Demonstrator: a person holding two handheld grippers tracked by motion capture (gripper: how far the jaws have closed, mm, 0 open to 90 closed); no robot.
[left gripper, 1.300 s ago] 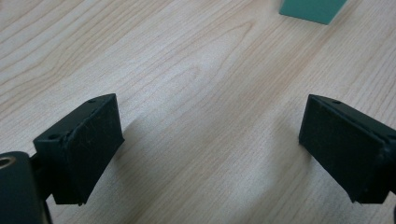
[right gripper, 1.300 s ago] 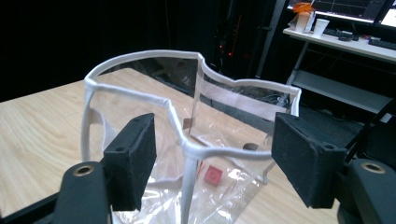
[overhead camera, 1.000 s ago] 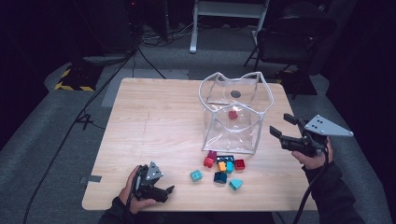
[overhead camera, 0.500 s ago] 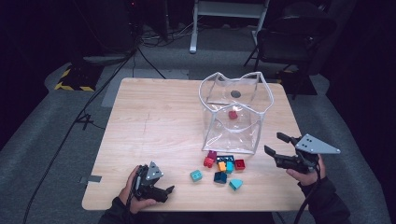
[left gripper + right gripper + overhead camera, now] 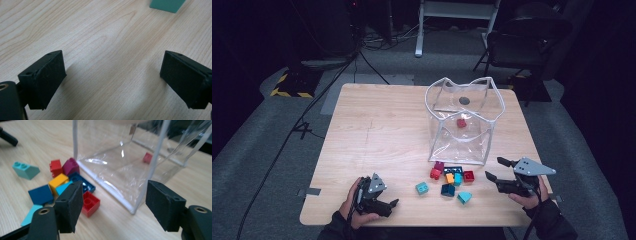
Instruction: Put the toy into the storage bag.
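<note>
A clear soft-walled box (image 5: 460, 142) with a white rim stands on the wooden table (image 5: 377, 130), and one red brick (image 5: 461, 123) lies inside it. Several coloured bricks (image 5: 450, 178) lie in a loose cluster just in front of the box. My right gripper (image 5: 495, 168) is low over the table to the right of them, open and empty. In the right gripper view its jaws frame the box's near corner (image 5: 135, 207), with a red brick (image 5: 90, 203) beside the left jaw. My left gripper (image 5: 392, 205) rests open at the front left. Bare wood lies between its jaws (image 5: 112, 77).
A teal brick (image 5: 422, 188) lies apart on the left of the cluster, and its edge appears ahead of the left gripper (image 5: 167, 5). A pale teal sloped brick (image 5: 464, 197) lies nearest the front edge. A chair (image 5: 522, 45) and cables stand beyond the table.
My right gripper has come down and a little to the left, from beside the box to just above the table by the bricks. The left gripper has stayed put.
</note>
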